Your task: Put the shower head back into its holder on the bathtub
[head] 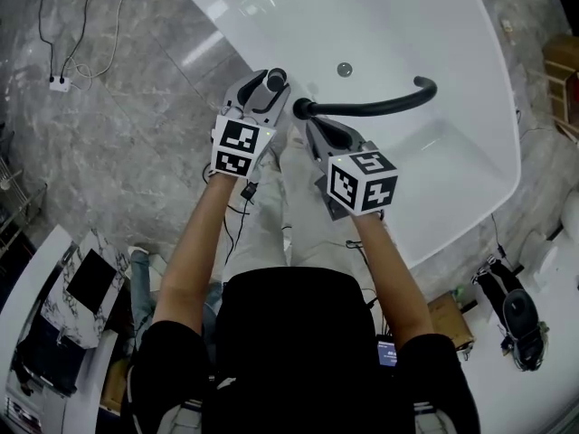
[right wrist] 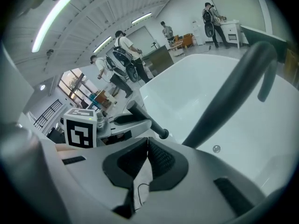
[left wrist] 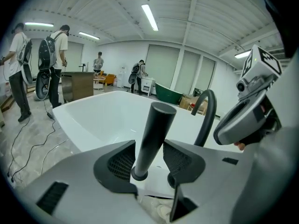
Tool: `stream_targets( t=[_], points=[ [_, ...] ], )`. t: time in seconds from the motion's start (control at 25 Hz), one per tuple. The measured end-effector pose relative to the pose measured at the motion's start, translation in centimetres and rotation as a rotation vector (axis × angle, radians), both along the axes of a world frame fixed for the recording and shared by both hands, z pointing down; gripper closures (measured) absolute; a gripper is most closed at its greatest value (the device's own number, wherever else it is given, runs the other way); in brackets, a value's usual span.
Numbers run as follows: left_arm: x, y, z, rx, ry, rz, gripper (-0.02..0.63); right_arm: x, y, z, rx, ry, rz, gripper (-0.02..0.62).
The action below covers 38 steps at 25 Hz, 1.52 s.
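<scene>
The black stick-shaped shower head stands upright in its holder on the rim of the white bathtub. My left gripper is open around it, a pad on each side with a gap to the handle. In the head view the shower head shows as a dark round top between the left gripper's jaws. The right gripper is shut with nothing in it; it hovers over the rim beside the base of the black curved faucet. From the right gripper view the shower head leans out past the left gripper.
The faucet spout arcs over the tub just right of the holder. A round chrome fitting sits inside the tub. Cables and a plug lie on the grey marble floor to the left. A black bag lies at right. Several people stand far off.
</scene>
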State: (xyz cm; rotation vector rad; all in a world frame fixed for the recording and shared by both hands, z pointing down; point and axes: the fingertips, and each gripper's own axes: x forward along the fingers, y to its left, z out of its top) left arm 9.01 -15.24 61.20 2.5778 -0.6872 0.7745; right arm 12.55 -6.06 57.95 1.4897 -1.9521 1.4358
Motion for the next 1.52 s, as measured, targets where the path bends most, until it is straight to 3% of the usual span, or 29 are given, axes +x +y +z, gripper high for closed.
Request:
stream_targets(
  t=[0.24,0.44,0.84,1.28,1.52],
  points=[
    [-1.8,0.4,-4.4,0.016,0.016,-0.023,0.436,-0.7,-1.2,-3.6,0.053,0.01,-0.013,0.572],
    [-2.9,0.9,-8.2,0.044,0.023,-0.038,0.504,-1.1,-1.6,-6.7,0.097,0.026,-0.033,0.572],
    [-4.6,2.0,-17.4,0.086,0.059,-0.098,0.578,-0.3,-2.1,-14.2,0.199,0.067,-0.041,0.572],
    [-5.9,3.3,-30.6,0.193,0.154,-0.122,0.592,-1.0,-3.7,-25.7,0.416,0.129,-0.068,0.572],
    [-7.0,3.4,-37.7,0.273,0.214,-0.181,0.592,-1.2,-3.9,-33.0,0.568,0.169,-0.075,0.572]
  ],
)
